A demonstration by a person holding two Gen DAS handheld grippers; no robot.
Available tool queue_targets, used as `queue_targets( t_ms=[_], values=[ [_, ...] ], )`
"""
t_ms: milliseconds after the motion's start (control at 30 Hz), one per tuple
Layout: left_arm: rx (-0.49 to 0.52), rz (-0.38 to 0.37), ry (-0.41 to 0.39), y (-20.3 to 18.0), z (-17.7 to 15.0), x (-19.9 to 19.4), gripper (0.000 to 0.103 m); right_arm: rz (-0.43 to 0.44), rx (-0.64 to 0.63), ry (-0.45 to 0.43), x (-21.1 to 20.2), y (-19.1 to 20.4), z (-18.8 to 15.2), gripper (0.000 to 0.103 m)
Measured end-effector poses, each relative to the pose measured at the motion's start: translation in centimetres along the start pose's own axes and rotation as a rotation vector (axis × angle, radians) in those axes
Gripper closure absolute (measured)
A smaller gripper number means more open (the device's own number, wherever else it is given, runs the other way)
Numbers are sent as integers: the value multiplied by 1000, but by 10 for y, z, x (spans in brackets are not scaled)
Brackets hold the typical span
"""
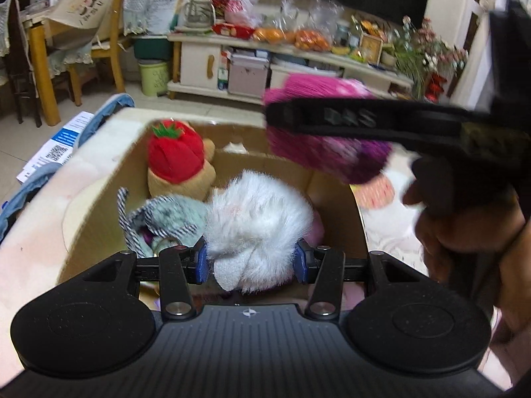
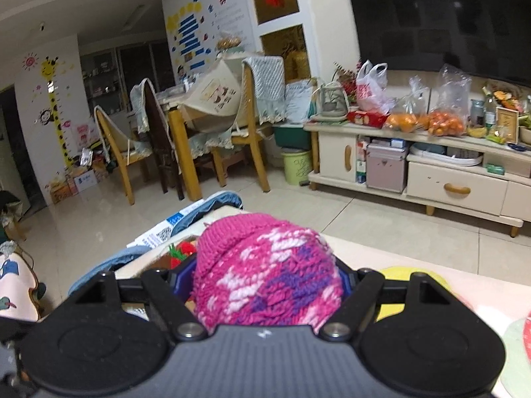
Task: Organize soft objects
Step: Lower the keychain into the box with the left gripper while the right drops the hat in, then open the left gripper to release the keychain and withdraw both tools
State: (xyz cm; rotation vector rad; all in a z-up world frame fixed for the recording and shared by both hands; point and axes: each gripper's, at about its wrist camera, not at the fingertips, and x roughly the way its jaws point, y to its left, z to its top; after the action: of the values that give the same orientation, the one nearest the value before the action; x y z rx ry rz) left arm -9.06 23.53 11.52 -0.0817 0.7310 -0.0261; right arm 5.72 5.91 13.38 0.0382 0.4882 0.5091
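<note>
My left gripper (image 1: 250, 260) is shut on a white fluffy plush (image 1: 259, 212) and holds it over the open cardboard box (image 1: 99, 179). Inside the box lie a red strawberry-capped plush (image 1: 177, 156) and a grey plush with striped ears (image 1: 166, 222). My right gripper (image 2: 265, 282) is shut on a pink and purple knitted hat (image 2: 265, 265). In the left wrist view that hat (image 1: 318, 156) hangs blurred above the box's far right corner, with a right gripper finger (image 1: 332, 116) across it and a hand (image 1: 464, 219) behind.
The box stands on a pale cushioned surface (image 1: 39, 212) with blue denim (image 1: 109, 106) and a printed sheet (image 1: 56, 149) at its left edge. Round soft pieces (image 2: 415, 278) lie to the right. Beyond are tiled floor, a cluttered TV cabinet (image 2: 431, 179) and wooden chairs (image 2: 186, 152).
</note>
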Motion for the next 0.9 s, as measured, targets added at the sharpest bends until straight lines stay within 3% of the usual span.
queue_targets(
  t_ms=[300,433,533,633,667,900],
  values=[
    [20,3,34,-1,-9,3,42,31,-4,37,24,-1,-6,25],
    [29,2,37,-2,-10,4,41,55,5,45,30,-1,-5,20],
    [28,-1,36,0,-9,4,30,44,20,18,24,-2,-2,11],
    [25,2,26,0,-9,1,5,8,35,-21,9,-3,1,11],
    [29,10,17,3,-8,0,2,-9,38,-35,3,-4,2,11],
    [22,46,-33,17,-9,-20,0,-181,83,-128,-55,-9,-5,11]
  ],
)
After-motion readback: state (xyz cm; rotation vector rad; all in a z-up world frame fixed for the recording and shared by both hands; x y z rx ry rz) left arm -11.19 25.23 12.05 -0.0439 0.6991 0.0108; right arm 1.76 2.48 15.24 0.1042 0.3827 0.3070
